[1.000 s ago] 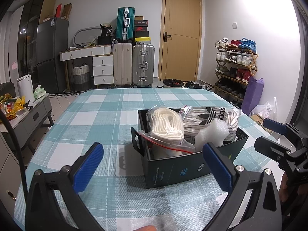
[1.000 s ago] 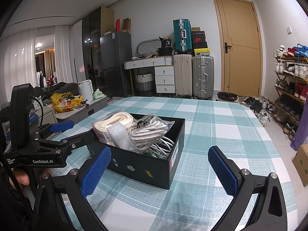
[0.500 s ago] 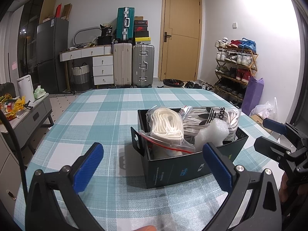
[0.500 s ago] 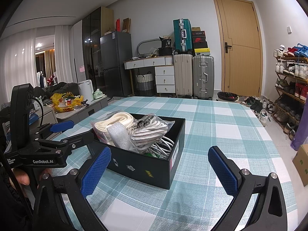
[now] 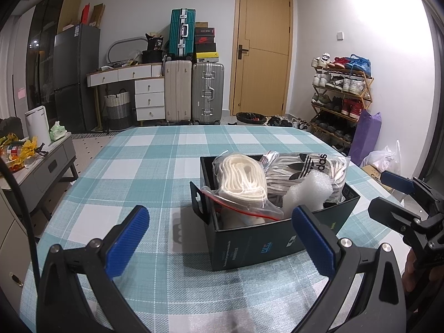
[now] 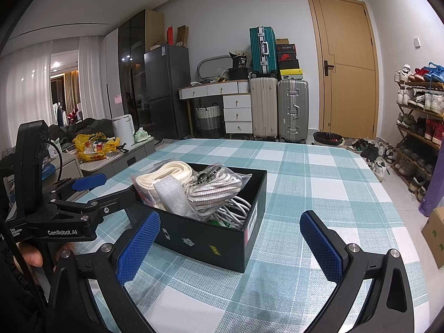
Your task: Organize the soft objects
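Left wrist view: left gripper (image 5: 222,236) spread wide, empty, touching nothing. Black box (image 5: 258,242) just ahead on checked tablecloth (image 5: 138,172), packed with bagged white cord (image 5: 240,180), bagged striped laces (image 5: 305,166), foam piece (image 5: 310,191). Cloth bare left of box.

Right wrist view: right gripper (image 6: 229,245) spread wide, empty. Box (image 6: 199,236) left of centre; white cables (image 6: 236,211) at near corner. Cloth (image 6: 319,183) bare right of box, up to table edge.
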### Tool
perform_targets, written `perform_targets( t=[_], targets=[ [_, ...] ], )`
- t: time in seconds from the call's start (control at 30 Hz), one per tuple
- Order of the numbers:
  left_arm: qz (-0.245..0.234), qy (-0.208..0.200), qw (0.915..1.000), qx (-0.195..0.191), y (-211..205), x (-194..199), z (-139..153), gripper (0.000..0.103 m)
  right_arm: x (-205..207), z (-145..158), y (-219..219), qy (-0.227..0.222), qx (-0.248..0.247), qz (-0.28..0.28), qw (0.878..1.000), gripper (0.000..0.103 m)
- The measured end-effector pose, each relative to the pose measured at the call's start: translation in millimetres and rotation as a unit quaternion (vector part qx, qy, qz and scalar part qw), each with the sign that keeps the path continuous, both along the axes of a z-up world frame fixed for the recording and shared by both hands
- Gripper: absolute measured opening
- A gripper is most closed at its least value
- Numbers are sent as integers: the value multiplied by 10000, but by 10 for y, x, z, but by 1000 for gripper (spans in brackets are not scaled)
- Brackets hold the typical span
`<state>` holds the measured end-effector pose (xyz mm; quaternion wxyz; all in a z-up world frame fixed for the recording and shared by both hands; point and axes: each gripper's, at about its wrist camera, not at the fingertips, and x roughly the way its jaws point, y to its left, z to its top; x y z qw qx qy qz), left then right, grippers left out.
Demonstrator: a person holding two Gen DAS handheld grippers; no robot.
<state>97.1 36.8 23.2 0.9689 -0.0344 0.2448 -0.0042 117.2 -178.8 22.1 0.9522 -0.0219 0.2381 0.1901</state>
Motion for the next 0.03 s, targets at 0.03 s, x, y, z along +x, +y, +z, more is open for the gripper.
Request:
perform_targets(
  t=[0.03],
  targets=[
    [-6,-5,10000,0,-1,0,1,103,0,0,-1,1,1,3,10000,103]
  ],
)
